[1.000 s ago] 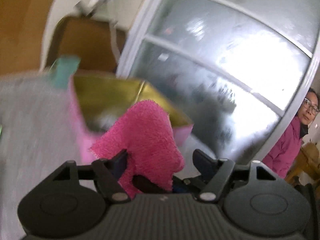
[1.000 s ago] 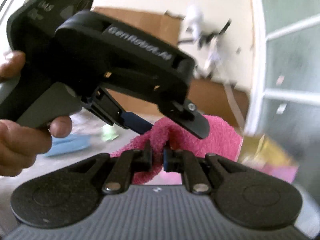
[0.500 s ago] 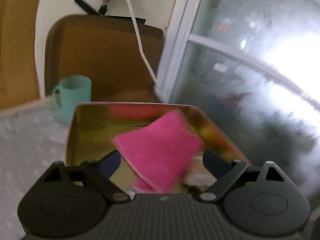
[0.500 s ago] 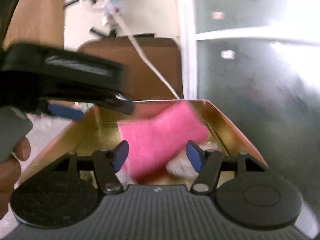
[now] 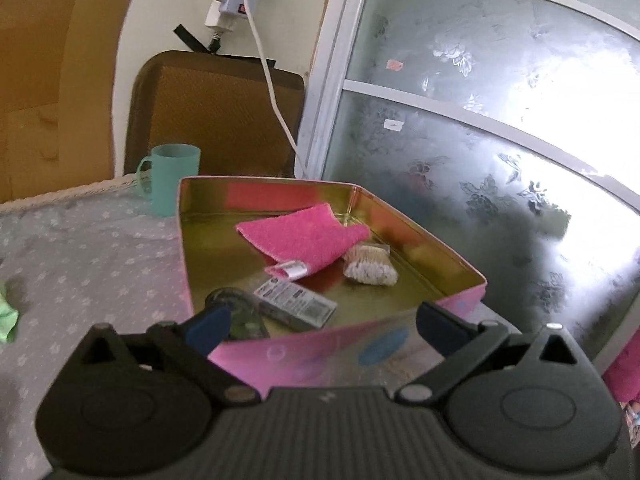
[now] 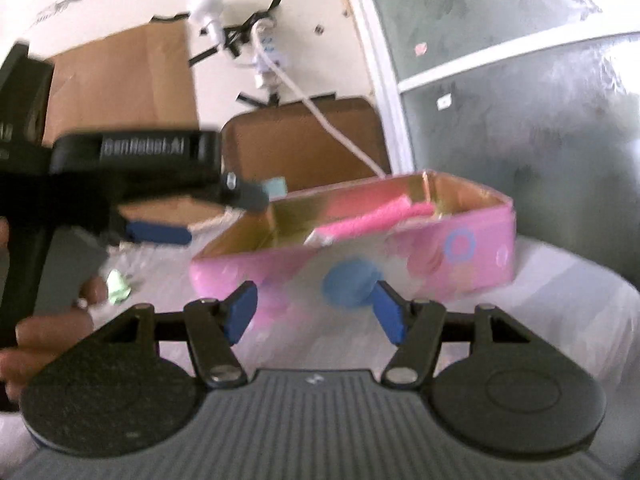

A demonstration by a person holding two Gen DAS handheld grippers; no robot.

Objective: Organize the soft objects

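The open pink rectangular metal tin (image 5: pixel 460 280) stands on the flower-patterned grey tablecloth (image 5: pixel 88 264) straight ahead of the left claw (image 5: pixel 320 322), its near wall just before the spread fingers. Inside it, the folded pink terry cloth (image 5: pixel 304 240) lies toward the far side, a small bristle brush (image 5: pixel 370 266) to its right, a flat labelled packet (image 5: pixel 296 300) nearer the claw. Beyond the tin's far left corner stands a teal plastic mug (image 5: pixel 172 176), a brown chair back (image 5: pixel 216 112) behind it. A crumpled green cloth (image 5: pixel 8 316) lies far left. From the right claw (image 6: pixel 318 312), the tin sits ahead, the left claw to its left.
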